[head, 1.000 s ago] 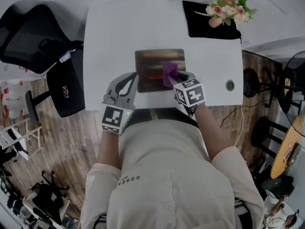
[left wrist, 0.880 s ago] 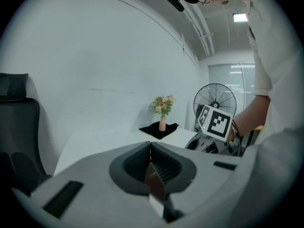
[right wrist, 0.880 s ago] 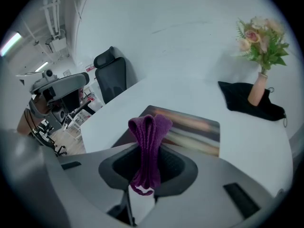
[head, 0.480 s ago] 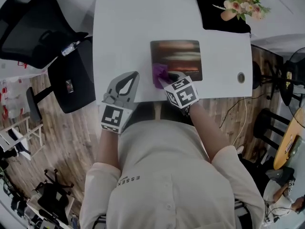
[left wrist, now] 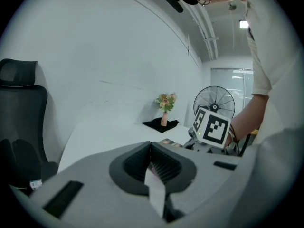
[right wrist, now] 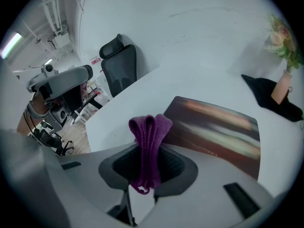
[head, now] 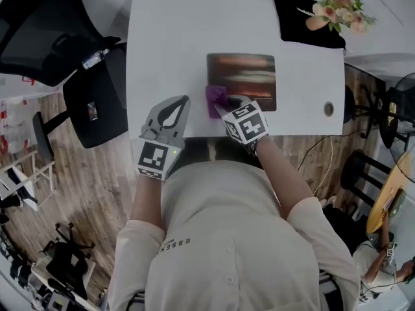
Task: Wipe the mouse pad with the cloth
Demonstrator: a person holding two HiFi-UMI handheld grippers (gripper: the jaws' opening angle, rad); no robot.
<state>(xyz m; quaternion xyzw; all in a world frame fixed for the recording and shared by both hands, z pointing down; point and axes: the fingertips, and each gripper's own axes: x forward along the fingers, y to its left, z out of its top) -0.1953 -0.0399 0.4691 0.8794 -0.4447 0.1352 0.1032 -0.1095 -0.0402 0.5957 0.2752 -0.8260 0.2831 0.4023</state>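
Holds a purple cloth [head: 216, 98] clamped in the jaws of the right hand-held gripper [head: 227, 103], folded loops sticking out past the tips, at the near left corner of the pad [head: 245, 76] and just over its left edge onto the white bench [head: 168, 37]; cannot tell whether pressed down or only brushing. Rests the left hand-held gripper [head: 183, 102], jaws together on nothing, at the near bench edge, left of the pad and apart from it. Looks soft, light and limp, this knitted cloth: likely to bunch and flop rather than lie flat, so best pinched across the whole fold, as here, with only a short wad left free to drag. Probably catches a little on the pad's surface instead of gliding. Seems thin, flexible and light as well, the pad, with nothing pinning it down; may creep over the smooth bench under a sideways stroke. Worth steadying at a bare corner with the idle left jaws, pressing down rather than pinching, and wiping with gentle pressure
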